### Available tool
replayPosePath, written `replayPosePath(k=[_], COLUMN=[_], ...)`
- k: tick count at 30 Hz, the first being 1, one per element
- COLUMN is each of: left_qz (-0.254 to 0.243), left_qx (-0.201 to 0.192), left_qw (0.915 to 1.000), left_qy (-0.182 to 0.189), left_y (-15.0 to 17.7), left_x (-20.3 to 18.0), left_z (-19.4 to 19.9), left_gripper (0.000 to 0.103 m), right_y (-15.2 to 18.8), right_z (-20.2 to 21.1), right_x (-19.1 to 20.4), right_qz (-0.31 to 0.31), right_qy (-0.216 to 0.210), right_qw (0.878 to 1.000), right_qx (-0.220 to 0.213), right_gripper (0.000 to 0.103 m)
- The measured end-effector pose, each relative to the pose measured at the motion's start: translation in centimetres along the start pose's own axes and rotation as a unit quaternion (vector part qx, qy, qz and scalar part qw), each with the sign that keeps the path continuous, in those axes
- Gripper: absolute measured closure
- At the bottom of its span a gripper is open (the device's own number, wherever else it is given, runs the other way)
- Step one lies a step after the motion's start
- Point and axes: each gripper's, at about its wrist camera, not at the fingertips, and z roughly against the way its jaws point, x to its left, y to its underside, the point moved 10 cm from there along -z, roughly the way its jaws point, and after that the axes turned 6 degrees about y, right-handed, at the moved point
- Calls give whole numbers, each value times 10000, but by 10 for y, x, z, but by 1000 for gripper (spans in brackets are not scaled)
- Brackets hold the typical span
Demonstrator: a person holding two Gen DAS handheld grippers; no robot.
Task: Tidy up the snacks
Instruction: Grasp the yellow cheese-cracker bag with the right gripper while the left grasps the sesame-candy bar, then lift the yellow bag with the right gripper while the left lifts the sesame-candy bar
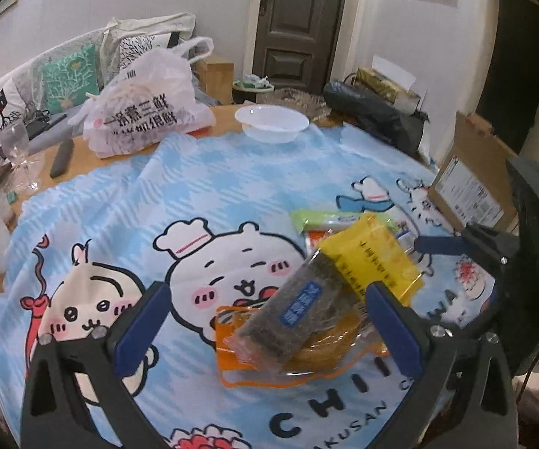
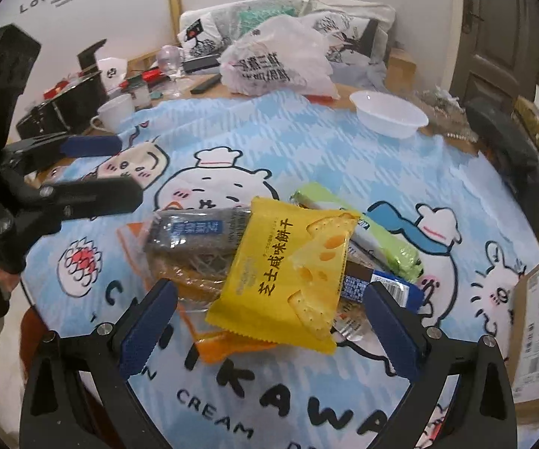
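Both tongs, the left gripper [image 1: 269,321] and right gripper [image 2: 269,321], gape wide and hold nothing, straddling the heaped snacks for a pick: grey packet [image 1: 299,310] nearest, yellow cracker pack [image 2: 288,273] atop, perhaps a green bar [image 2: 374,232] beyond, white bowl [image 2: 389,116] farthest.

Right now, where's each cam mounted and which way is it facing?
Left wrist: on the left gripper, facing across the snack pile from its left; own open jaws and the right gripper show.
Right wrist: on the right gripper, facing the yellow cracker packet; own open jaws and the left gripper show.
Shared: packet, white bowl.
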Motion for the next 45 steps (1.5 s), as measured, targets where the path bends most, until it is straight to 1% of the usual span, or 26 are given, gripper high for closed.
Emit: replayPosePath(k=[2,4,5,7,9,10,12,15,16,17,18,20,23,27,30,33,37,45], left_qz=[-61,-141,-158,-220,-278,-289,-294,-378,-417,-454,-476,-463,-475,-583,-601,-621,-506,-383], left_qx=[56,114,134,224,288,328,403,509,542,593,658,734,764,917,950,962,961,1036], left_qw=[10000,9998,9998,9995,9992,9990,9987,9976,9971,9966,9961,9954,9944,9923,9921,9920,9929,9928], left_qy=[6,-1,-2,12,37,57,121,283,323,344,339,399,548,590,558,522,480,454], left_y=[2,3,3,5,6,6,8,10,11,13,14,16,18,24,27,26,23,20], left_x=[1,2,2,1,-1,-2,-3,-9,-11,-13,-14,-16,-21,-28,-30,-30,-28,-28], left_z=[-6,-12,-14,-22,-28,-32,-38,-46,-49,-51,-55,-61,-63,-62,-60,-60,-65,-78], left_gripper=[1,1,1,1,5,7,17,27,28,32,40,45,47,52,56,56,56,56], right_y=[-1,-1,-1,-1,-4,-4,-4,-3,-2,-2,-1,1,4,10,12,14,15,17], right_z=[-6,-13,-15,-20,-20,-21,-21,-19,-18,-15,-14,-10,-5,4,9,11,14,15], right_x=[-3,-4,-3,-3,-1,0,1,0,-1,-6,-9,-16,-26,-33,-38,-40,-39,-42], right_qz=[-70,-80,-84,-105,-12,30,92,182,163,94,33,-87,-167,-251,-260,-311,-325,-324], right_qy=[77,134,150,197,269,288,315,308,307,282,254,202,248,73,119,76,-25,-58], right_qw=[9999,9999,9998,9997,9996,9996,9995,9994,9994,9995,9997,9997,9995,9996,9996,9995,9995,9995], right_qx=[18,51,77,119,56,49,42,43,44,53,65,85,101,88,65,57,36,13], right_gripper=[13,18,24,27,29,34,34,35,35,35,35,35,35,35,35,35,35,35])
